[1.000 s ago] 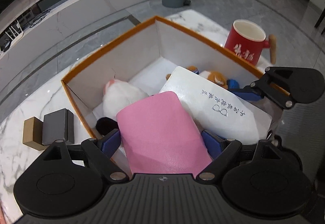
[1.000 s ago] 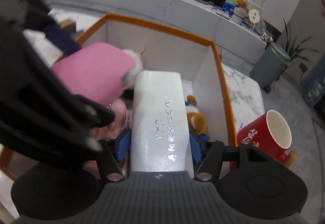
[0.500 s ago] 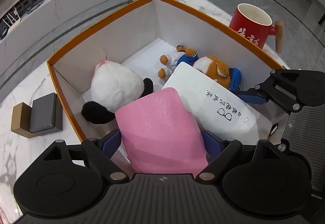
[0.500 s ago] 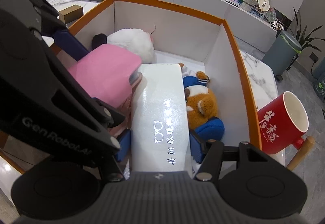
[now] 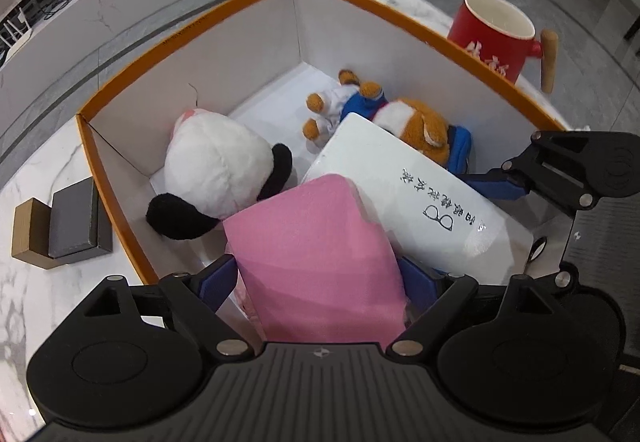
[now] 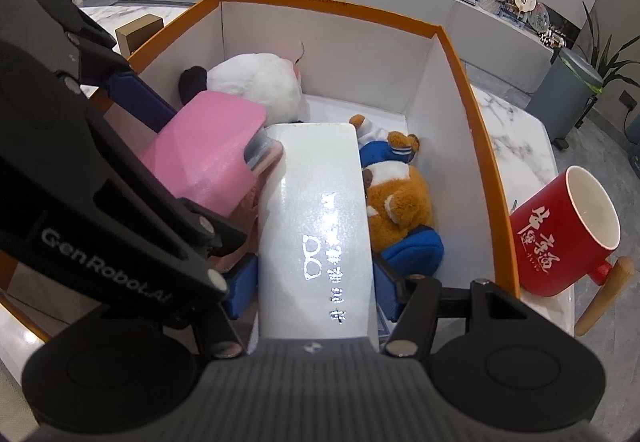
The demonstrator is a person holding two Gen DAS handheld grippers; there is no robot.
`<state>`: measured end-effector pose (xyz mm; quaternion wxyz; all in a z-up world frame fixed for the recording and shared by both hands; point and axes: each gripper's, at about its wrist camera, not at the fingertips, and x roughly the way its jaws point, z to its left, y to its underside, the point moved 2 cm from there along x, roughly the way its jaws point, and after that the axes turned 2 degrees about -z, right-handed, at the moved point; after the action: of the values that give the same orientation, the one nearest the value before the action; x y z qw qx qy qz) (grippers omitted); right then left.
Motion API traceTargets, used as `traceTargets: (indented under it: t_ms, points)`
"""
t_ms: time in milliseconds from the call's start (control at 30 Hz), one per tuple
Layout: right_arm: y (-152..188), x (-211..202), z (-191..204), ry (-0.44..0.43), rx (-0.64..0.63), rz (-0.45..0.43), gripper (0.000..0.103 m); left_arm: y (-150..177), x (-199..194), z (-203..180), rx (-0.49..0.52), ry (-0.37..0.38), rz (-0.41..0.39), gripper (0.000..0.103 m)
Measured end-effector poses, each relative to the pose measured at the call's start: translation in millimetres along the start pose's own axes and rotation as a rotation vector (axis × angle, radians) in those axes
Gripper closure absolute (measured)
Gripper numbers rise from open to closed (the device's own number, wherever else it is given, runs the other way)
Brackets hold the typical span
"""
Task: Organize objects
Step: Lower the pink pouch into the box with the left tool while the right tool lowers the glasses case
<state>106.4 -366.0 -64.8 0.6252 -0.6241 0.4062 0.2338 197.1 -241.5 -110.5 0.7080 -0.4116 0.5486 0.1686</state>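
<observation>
My left gripper is shut on a pink case and holds it over the near side of an orange-rimmed white box. My right gripper is shut on a white glasses case with silver lettering, held inside the same box. The two cases sit side by side, the pink one to the left; the white one also shows in the left wrist view. A white and black plush and an orange and blue plush lie on the box floor.
A red mug with a wooden handle stands on the marble table right of the box. A brown and grey small box sits on the table left of the box. A grey bin stands on the floor beyond.
Both grippers have come lower and further over the box with their cases. The plush toys on the box floor are now in plain view.
</observation>
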Motion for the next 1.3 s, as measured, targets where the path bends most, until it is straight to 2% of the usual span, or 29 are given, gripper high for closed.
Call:
traceTargets:
  t_ms: [167,533,633,700,733,1067,1300]
  points:
    - [1.2,2.1,-4.3,-0.042,0.016,0.033,0.039,1.1,0.1,-2.9,-0.002,0.007,0.012,0.0]
    - [-0.9,-8.9,-1.0,-0.018,-0.029,0.024,0.034,1.0,-11.1,3.3,-0.047,0.058,-0.007,0.0]
    - [-4.6,-16.3,1.2,-0.021,-0.048,0.006,0.028,-2.5,-19.0,5.9,-0.06,0.071,-0.034,0.0]
    - [-8.2,-22.9,2.4,0.021,-0.062,-0.016,0.016,-5.1,-24.5,6.3,-0.065,0.075,-0.047,0.0]
    - [-10.0,-26.1,3.1,0.038,-0.075,-0.029,0.015,-6.3,-27.2,6.3,-0.067,0.076,-0.054,0.0]
    - [-20.2,-48.2,-3.6,0.064,-0.065,-0.067,0.015,-9.2,-48.8,5.2,-0.053,0.078,-0.098,0.0]
    - [-24.5,-62.2,-8.6,0.104,-0.025,-0.096,0.014,-10.3,-66.1,7.0,-0.064,0.112,-0.149,0.0]
